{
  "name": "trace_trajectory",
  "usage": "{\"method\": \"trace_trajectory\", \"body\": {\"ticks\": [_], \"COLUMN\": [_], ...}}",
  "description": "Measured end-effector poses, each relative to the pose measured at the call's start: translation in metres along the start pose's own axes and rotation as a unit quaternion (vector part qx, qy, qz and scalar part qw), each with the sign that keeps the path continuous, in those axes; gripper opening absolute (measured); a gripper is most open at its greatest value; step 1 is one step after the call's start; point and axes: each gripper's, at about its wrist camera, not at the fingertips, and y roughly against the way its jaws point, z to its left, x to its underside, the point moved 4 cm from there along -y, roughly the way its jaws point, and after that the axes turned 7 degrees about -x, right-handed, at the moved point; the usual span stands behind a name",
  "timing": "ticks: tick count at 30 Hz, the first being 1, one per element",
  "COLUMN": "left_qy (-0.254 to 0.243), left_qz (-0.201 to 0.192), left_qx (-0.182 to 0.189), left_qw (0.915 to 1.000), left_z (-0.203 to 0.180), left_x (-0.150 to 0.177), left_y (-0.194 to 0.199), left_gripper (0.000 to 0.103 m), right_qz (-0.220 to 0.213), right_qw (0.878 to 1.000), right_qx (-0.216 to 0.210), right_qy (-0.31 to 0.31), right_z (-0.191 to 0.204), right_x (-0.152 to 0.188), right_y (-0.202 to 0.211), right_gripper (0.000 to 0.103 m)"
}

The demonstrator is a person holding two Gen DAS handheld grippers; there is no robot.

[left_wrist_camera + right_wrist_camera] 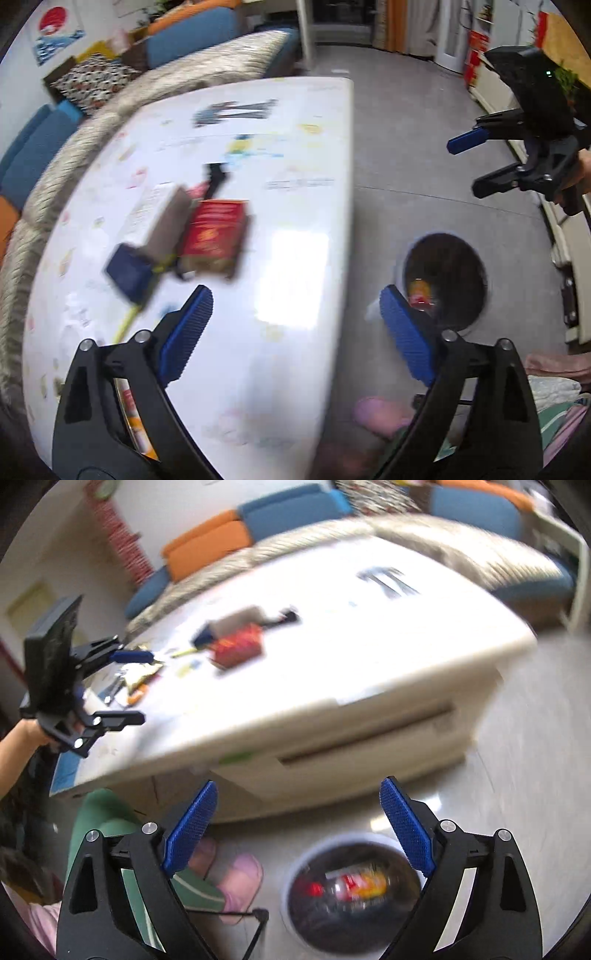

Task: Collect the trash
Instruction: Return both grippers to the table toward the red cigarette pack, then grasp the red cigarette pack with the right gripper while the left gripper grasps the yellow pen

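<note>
A round trash bin (445, 280) with a black liner stands on the floor beside the white table (295, 258); it holds a red and yellow wrapper (354, 884). My left gripper (295, 325) is open and empty over the table's near edge. My right gripper (299, 827) is open and empty above the bin (351, 893). On the table lie a red box (216, 236), a grey and white carton (162, 218), a dark blue box (129, 271) and a crumpled foil wrapper (138, 674). The right gripper also shows in the left wrist view (465, 166), the left one in the right wrist view (136, 686).
A grey-covered sofa (207, 70) with blue and orange cushions runs behind the table. The person's green-clad legs (110, 830) and pink slippers (240, 882) are beside the bin. A black cable (236, 912) lies on the floor. Shelves (498, 85) line the far wall.
</note>
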Motion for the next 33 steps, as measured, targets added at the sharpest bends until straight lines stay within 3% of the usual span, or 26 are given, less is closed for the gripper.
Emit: {"method": "trace_trajectory", "body": {"ticks": [7,14,20,33], "left_qy": [0.034,0.034,0.007,-0.001], "left_qz": [0.007,0.014,0.025,0.044], "left_qx": [-0.047,-0.019,-0.013,0.009], "left_qw": [0.9983,0.9991,0.9996,0.9990], "left_z": [0.069,0.108,0.127,0.154], "left_x": [0.031,0.044,0.043,0.052], "left_y": [0.009,-0.012,-0.040,-0.087], "left_gripper": [0.096,0.096,0.096,0.096], "right_qz": [0.016,0.055,0.073,0.097], "right_qw": [0.997,0.992,0.989,0.987], "right_qx": [-0.017,-0.010,0.004,0.024], "right_qy": [0.072,0.117,0.127,0.126], "right_z": [0.062,0.093,0.085,0.070], "right_x": [-0.066,-0.102,-0.123,-0.140], "right_y": [-0.052,-0.115,-0.151,-0.200], "right_gripper": [0.090,0.090,0.090,0.090]}}
